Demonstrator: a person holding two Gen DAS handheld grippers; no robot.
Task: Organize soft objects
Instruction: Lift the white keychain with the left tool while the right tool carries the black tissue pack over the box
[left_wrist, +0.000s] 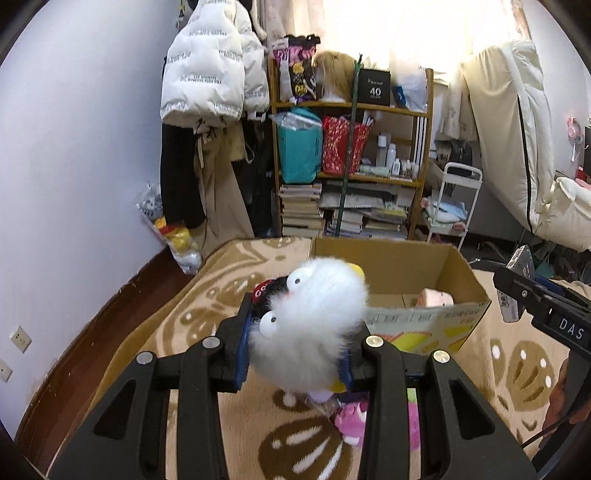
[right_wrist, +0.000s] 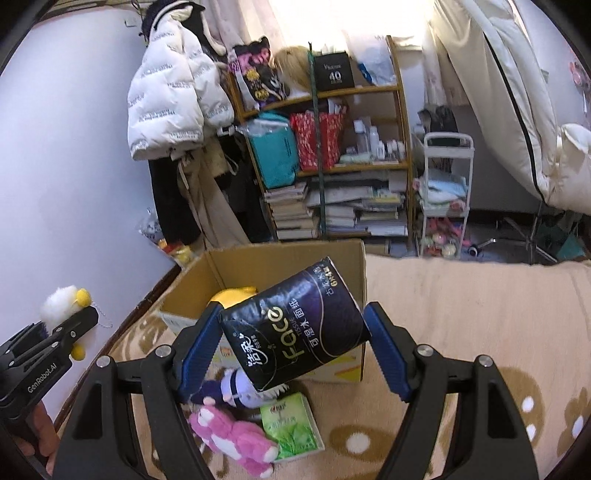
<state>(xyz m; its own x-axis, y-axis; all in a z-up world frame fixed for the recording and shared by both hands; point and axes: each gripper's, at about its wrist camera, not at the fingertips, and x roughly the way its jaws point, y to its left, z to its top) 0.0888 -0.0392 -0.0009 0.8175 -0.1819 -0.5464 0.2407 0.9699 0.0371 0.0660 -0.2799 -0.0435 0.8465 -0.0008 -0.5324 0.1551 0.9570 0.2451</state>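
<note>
The patterned beige blanket (right_wrist: 461, 332) fills the lower half of both views, and the open cardboard box (right_wrist: 288, 258) sits on it, at about 12 o'clock from the right gripper and 1 o'clock from the left one. Inside the box, the right wrist view shows a yellow plush (right_wrist: 232, 295) against the near-left wall, while the left wrist view shows a pale pink soft item (left_wrist: 434, 298) low in the box.

The dark tissue pack (right_wrist: 295, 325) is next in size: it hangs tilted above the near edge of the box, its left end touching the left blue pad. The right pad stands just off its right end, so I cannot tell whether the right gripper (right_wrist: 295, 350) truly clamps it or has gone slack.

Below it on the blanket, at 6 o'clock, lie a pink plush (right_wrist: 232, 439), a green tissue packet (right_wrist: 291, 428) just beside it at its 3 o'clock, and a purple doll (right_wrist: 236, 387) touching the pink plush at its 12 o'clock.

The white fluffy toy (left_wrist: 314, 325), with bulging eyes and yellow bits, is pinched between the narrowed blue pads of the left gripper (left_wrist: 295, 362), held in the air short of the box, at 9 o'clock from the right gripper
</note>
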